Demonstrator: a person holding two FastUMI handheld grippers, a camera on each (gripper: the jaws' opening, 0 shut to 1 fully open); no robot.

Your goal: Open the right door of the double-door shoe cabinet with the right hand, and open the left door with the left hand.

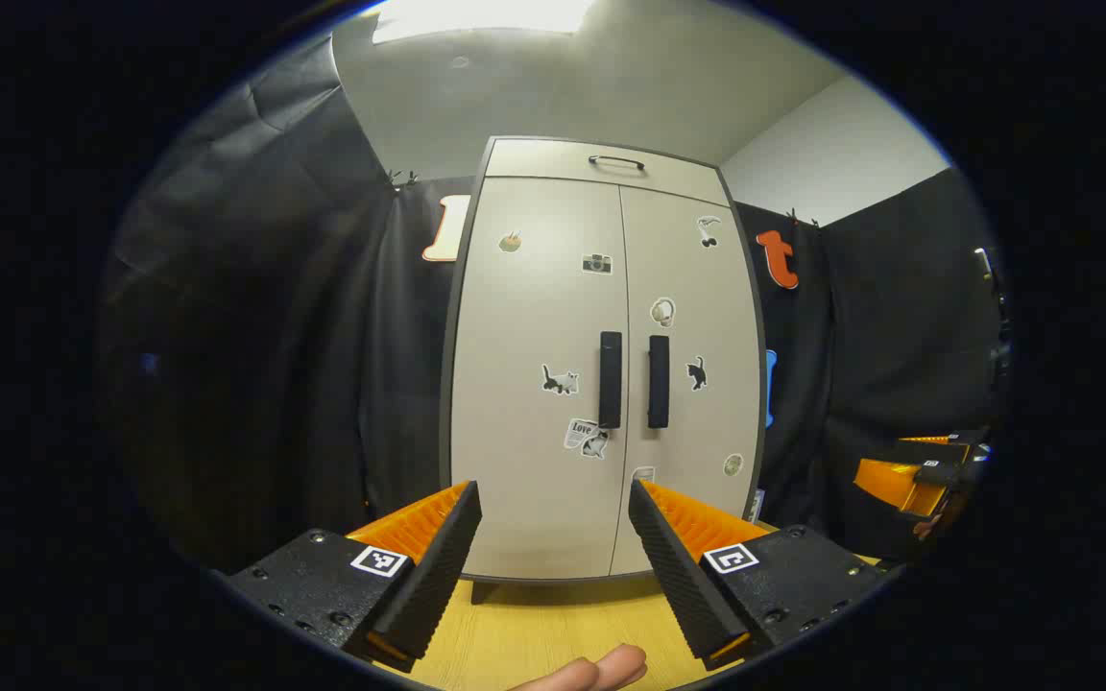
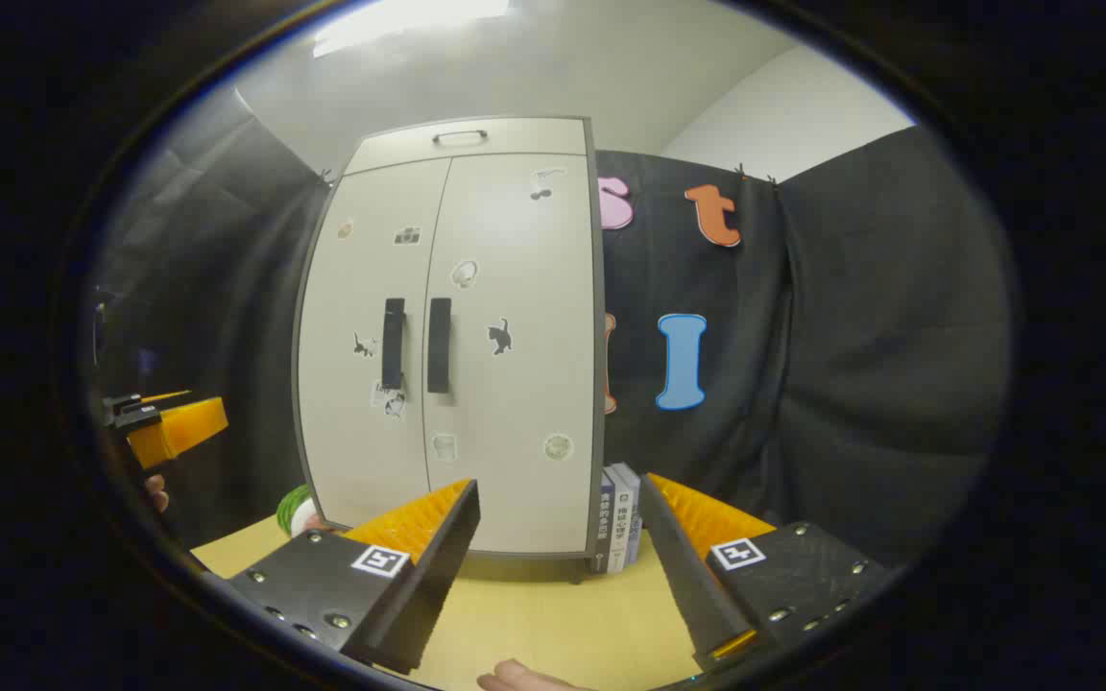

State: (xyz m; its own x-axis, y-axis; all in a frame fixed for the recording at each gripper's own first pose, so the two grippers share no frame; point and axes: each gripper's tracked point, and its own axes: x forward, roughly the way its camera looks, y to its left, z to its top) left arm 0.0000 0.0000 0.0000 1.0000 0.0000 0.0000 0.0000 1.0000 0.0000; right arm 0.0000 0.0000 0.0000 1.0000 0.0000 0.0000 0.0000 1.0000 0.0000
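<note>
I am facing a pale beige shoe cabinet [image 1: 601, 365] standing on a wooden tabletop [image 1: 534, 633], both doors closed, two black vertical handles [image 1: 611, 379] meeting at the centre seam. My left gripper [image 1: 553, 552] and right gripper [image 2: 561, 561] are hanging released, well short of it. Small animal stickers [image 1: 560, 380] are dotting the doors; their writing is too small to read. Books [image 2: 618, 518] are peeking out beside the cabinet.

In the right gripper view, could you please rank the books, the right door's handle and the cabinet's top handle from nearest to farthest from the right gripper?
From the right gripper:
1. The books, standing on the table at the cabinet's right foot, just beyond the fingertips.
2. The right door handle, black, at mid-height beside the door seam.
3. The top handle, on the cabinet's upper panel, highest and farthest.
</note>
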